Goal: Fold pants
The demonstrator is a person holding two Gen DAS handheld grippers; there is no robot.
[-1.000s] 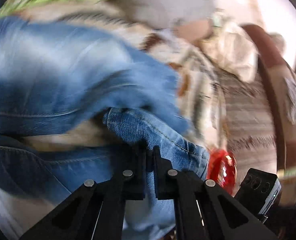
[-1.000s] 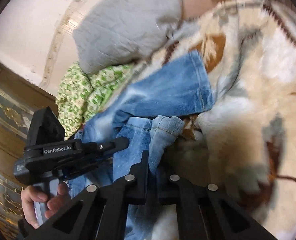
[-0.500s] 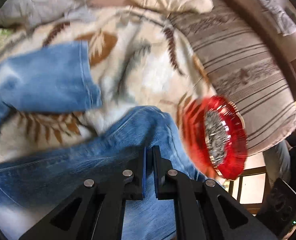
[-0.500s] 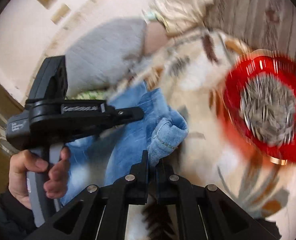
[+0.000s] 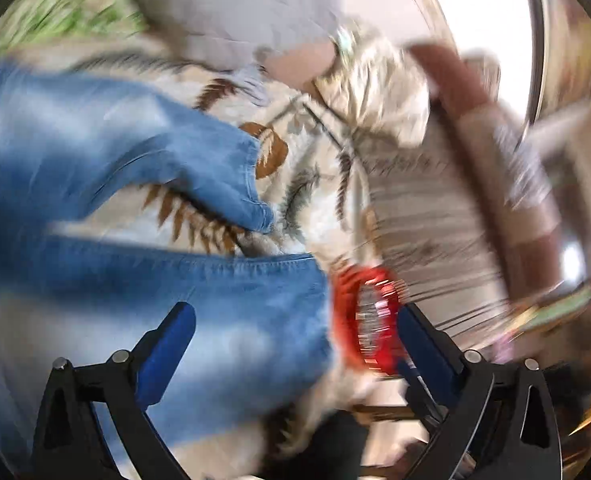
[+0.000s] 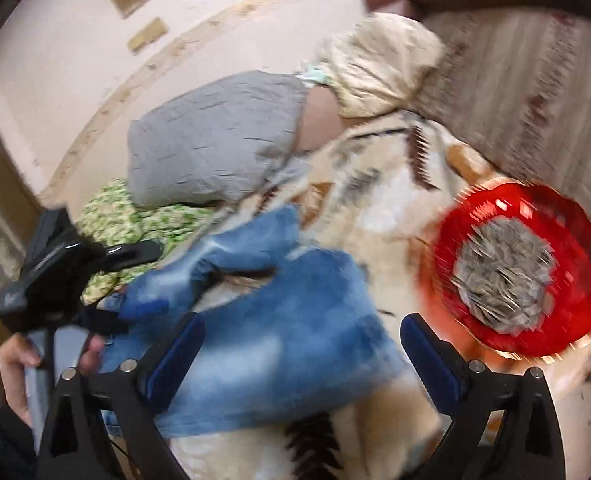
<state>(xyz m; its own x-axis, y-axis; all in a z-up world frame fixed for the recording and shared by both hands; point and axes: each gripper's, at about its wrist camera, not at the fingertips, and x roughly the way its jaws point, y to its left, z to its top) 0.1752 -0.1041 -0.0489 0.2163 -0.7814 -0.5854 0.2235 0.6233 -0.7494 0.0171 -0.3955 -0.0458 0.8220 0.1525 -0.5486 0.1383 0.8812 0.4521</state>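
Both views motion-blurred; detail soft throughout.

Left gripper (image 5: 291, 336): jaws spread wide, having just been opening; blue pads clear of the cloth on both sides; the denim lies between and beneath them but nothing is pinched. Right gripper (image 6: 301, 348): likewise spread wide, jaws having just been opening; blue fabric sits between the fingers, pads not pressing on it.

Pants (image 5: 107, 184) (blue jeans, washed denim): lying on a cream blanket (image 5: 307, 176) with a brown and grey leaf print; in the left wrist view two bands of denim run from the left edge toward centre, the upper ending in a hem, the lower ending just beside a red dish (image 5: 369, 320); blanket shows in the gap between the bands. In the right wrist view the pants (image 6: 279, 328) appear as a doubled-over mass directly ahead of the right gripper.

Red dish (image 6: 523, 268): on the blanket to the right of the pants, holding a grey heap (contents not identifiable).

Grey pillow (image 6: 215, 140) and a cream pillow (image 6: 379, 64) at the far end of the blanket; green patterned cloth (image 6: 123, 220) beside the grey pillow.

Person's left hand (image 6: 15, 364) visible at left of the right wrist view, wrapped around the handle of the left gripper's body.
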